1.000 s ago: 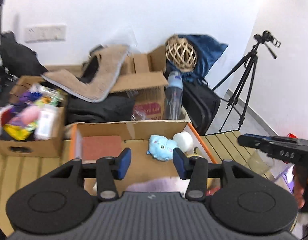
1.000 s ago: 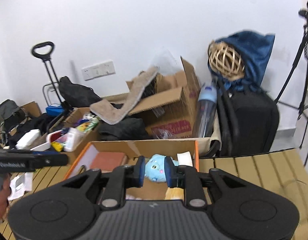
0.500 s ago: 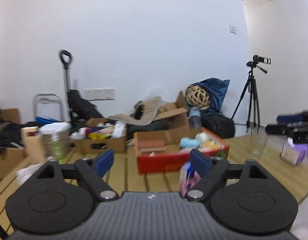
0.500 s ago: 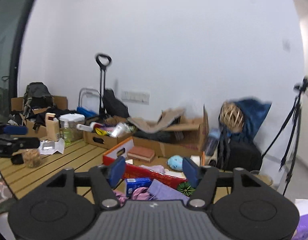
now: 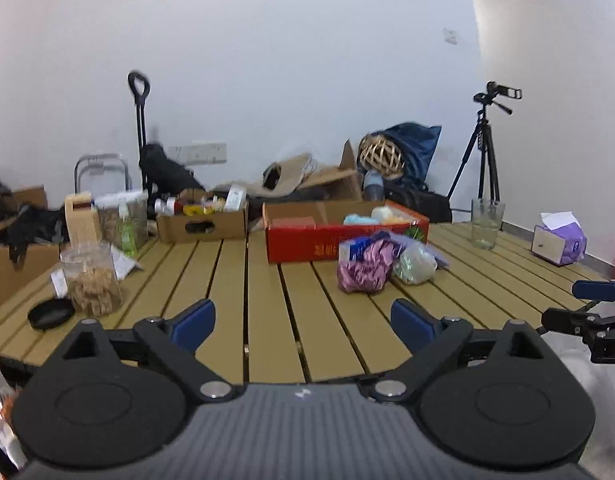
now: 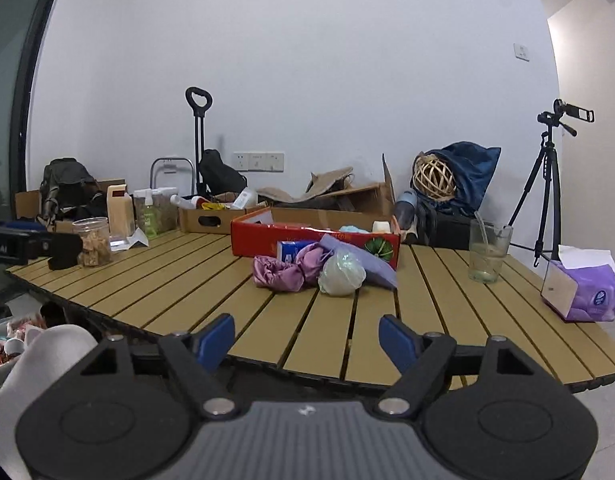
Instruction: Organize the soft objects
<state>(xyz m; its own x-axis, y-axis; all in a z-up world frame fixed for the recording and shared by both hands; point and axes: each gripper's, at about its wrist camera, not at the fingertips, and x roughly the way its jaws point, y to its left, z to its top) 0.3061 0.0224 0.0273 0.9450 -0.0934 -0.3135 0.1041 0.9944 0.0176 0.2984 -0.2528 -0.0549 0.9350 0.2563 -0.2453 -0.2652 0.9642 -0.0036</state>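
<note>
- Several soft things sit bunched together on the slatted wooden table (image 6: 447, 304), just in front of the red cardboard box (image 6: 263, 240): a crumpled pink-purple cloth (image 6: 283, 270), a pale green bundle (image 6: 341, 274), a lilac fabric piece (image 6: 367, 262) and a small blue-and-white packet (image 6: 289, 250) leaning against the box.
- Inside the box you can spot a light blue plush (image 5: 359, 219) and a white roll-like thing (image 5: 381, 213), with a brown flat item (image 5: 293, 223) at the left end.
- Left gripper (image 5: 303, 322) has just been opening up; its jaws stand wide with only bare table between them, well short of the pile.
- Right gripper (image 6: 307, 338) likewise has just been spreading, nothing between its blue pads (image 6: 217, 338), hovering at the table's near edge.
- Off to the right: a glass (image 6: 487, 254) and a purple tissue box (image 6: 583, 288).
- Left side has a clear jar (image 5: 91, 280) of brownish stuff, a black lid (image 5: 51, 314) beside it, and a small cardboard box (image 5: 203, 222) of clutter.
- Tripod with camera (image 6: 547, 184) stands against the wall.
</note>
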